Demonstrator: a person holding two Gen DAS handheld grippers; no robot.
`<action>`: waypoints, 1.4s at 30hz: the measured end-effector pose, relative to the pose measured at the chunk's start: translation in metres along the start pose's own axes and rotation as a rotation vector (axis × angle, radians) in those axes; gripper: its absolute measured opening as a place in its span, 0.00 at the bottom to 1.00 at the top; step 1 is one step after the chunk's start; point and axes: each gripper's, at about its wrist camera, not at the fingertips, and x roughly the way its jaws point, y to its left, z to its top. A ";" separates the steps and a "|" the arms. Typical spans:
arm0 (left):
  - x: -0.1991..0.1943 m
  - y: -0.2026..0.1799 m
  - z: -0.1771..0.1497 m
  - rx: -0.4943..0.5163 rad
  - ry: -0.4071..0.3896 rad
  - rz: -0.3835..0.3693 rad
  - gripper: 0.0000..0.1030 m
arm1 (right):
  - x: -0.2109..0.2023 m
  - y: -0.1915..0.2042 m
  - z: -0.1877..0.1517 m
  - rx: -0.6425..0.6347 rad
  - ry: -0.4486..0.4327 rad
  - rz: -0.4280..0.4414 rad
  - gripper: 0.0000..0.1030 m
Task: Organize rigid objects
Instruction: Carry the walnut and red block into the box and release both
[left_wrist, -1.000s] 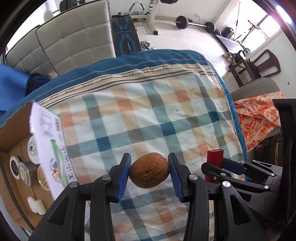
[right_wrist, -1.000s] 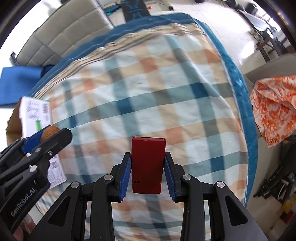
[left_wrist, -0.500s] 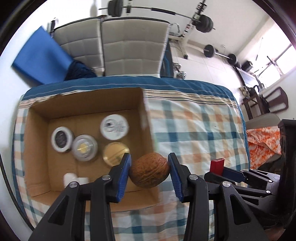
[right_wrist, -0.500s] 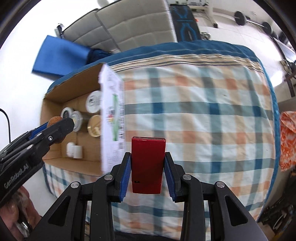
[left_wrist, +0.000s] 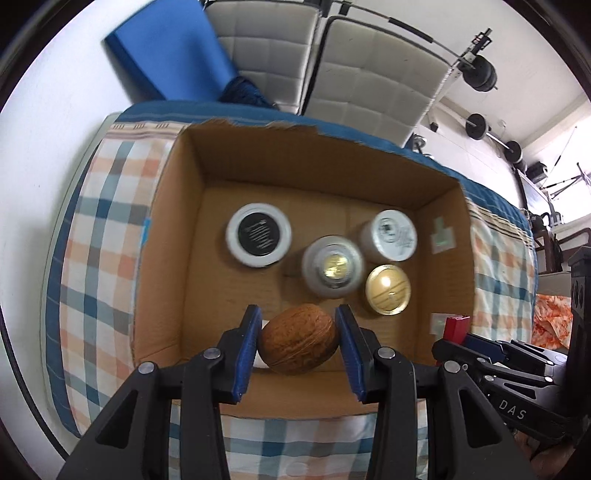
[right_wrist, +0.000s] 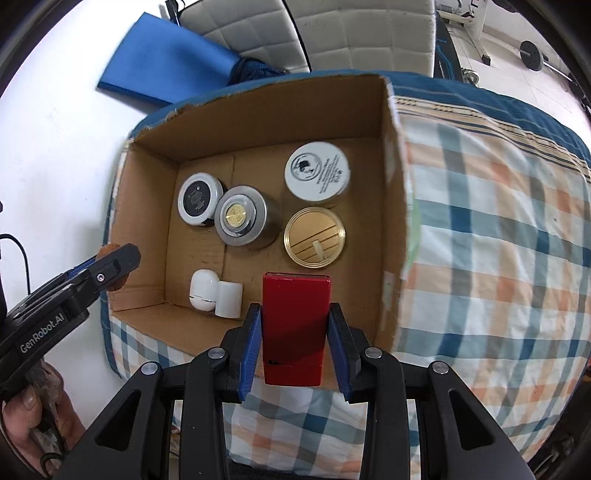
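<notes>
My left gripper (left_wrist: 298, 345) is shut on a brown walnut (left_wrist: 298, 343) and holds it above the near edge of an open cardboard box (left_wrist: 177, 258). My right gripper (right_wrist: 294, 343) is shut on a red rectangular case (right_wrist: 294, 328) and holds it over the box's near wall (right_wrist: 391, 221). In the box stand several round jars: a black-lidded one (right_wrist: 199, 199), a grey one (right_wrist: 241, 220), a white one (right_wrist: 317, 170) and a gold one (right_wrist: 314, 236). Two small white items (right_wrist: 216, 293) lie in the near corner.
The box sits on a plaid cloth (right_wrist: 498, 240) over a table. Grey padded chairs (left_wrist: 369, 81) and a blue mat (left_wrist: 173, 55) stand behind it. Weights (left_wrist: 480, 77) lie on the floor at the far right. The right gripper shows at the left wrist view's right edge (left_wrist: 491, 350).
Both grippers have swung left from over the plaid cloth to over the box, still holding the walnut and the red case. The box now fills both views.
</notes>
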 end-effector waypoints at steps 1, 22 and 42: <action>0.002 0.007 0.001 -0.005 0.006 -0.001 0.37 | 0.008 0.003 0.002 0.002 0.011 -0.004 0.36; 0.110 0.067 0.018 -0.034 0.224 -0.009 0.37 | 0.138 0.025 0.016 0.005 0.227 -0.093 0.36; 0.139 0.053 0.033 0.003 0.259 0.048 0.38 | 0.146 0.025 0.036 0.043 0.205 -0.148 0.36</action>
